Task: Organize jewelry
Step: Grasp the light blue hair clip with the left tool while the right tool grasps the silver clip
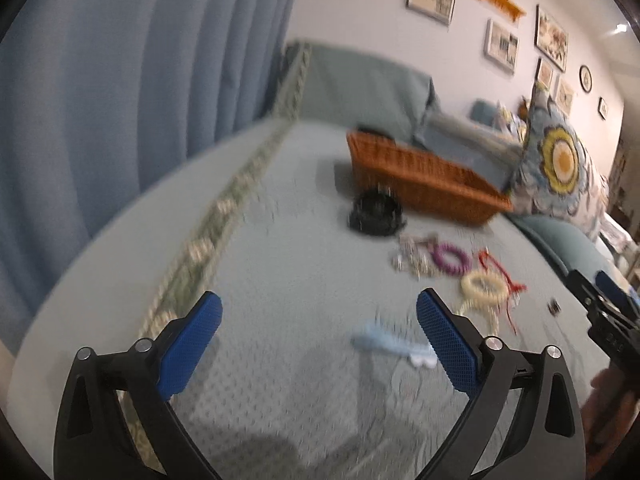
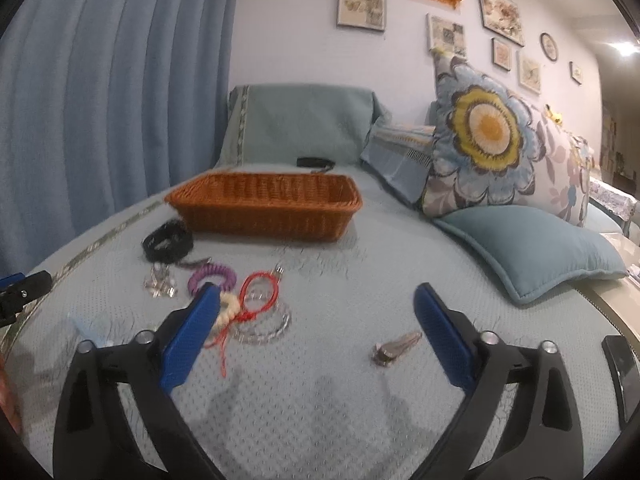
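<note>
Both grippers empty and spread wide over the jewelry scattered on the sofa cover.

From the left: the left gripper hangs over a pale blue piece; best to come straight down and pinch it across its narrow width. Next lie the black bracelet, purple coil, cream ring and red cord, tangled together, so lift singly. The right gripper frames a small metal clip. The basket waits behind.

A home living room: a sofa under a teal cover fills the lower frame, floral cushion at right, framed pictures on the upper wall, blue curtains at left.
</note>
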Action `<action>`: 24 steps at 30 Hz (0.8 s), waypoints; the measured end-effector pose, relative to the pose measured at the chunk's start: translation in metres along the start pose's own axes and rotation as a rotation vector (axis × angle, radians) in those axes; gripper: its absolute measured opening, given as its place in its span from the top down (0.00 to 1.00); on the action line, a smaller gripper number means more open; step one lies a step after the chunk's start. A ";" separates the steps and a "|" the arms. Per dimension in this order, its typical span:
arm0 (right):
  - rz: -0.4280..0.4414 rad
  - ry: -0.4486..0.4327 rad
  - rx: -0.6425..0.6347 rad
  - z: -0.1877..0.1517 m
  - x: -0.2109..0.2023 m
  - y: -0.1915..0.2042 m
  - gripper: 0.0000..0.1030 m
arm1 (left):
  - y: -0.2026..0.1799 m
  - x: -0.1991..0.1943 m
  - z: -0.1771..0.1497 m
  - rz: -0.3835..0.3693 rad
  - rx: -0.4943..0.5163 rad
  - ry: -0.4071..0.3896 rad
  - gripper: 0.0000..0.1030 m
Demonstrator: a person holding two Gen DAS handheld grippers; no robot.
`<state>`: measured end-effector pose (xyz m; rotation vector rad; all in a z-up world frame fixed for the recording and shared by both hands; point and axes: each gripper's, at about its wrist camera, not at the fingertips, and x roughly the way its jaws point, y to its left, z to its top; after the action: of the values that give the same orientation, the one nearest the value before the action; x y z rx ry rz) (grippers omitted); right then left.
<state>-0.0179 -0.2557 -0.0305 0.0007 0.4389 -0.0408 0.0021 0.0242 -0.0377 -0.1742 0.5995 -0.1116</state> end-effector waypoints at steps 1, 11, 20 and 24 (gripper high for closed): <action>0.007 0.026 -0.012 -0.002 0.001 0.001 0.23 | 0.003 0.003 -0.001 -0.020 -0.007 0.032 0.14; 0.034 0.176 0.009 -0.029 -0.014 -0.038 0.37 | -0.030 0.032 -0.021 -0.205 -0.004 0.255 0.32; 0.171 0.346 0.285 -0.033 0.024 -0.096 0.41 | -0.048 0.053 -0.012 -0.236 0.077 0.273 0.31; 0.180 0.391 0.310 -0.016 0.050 -0.093 0.42 | -0.055 0.069 -0.001 -0.321 0.136 0.300 0.31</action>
<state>0.0165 -0.3503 -0.0657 0.3579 0.8185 0.0706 0.0550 -0.0402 -0.0656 -0.1210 0.8568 -0.4947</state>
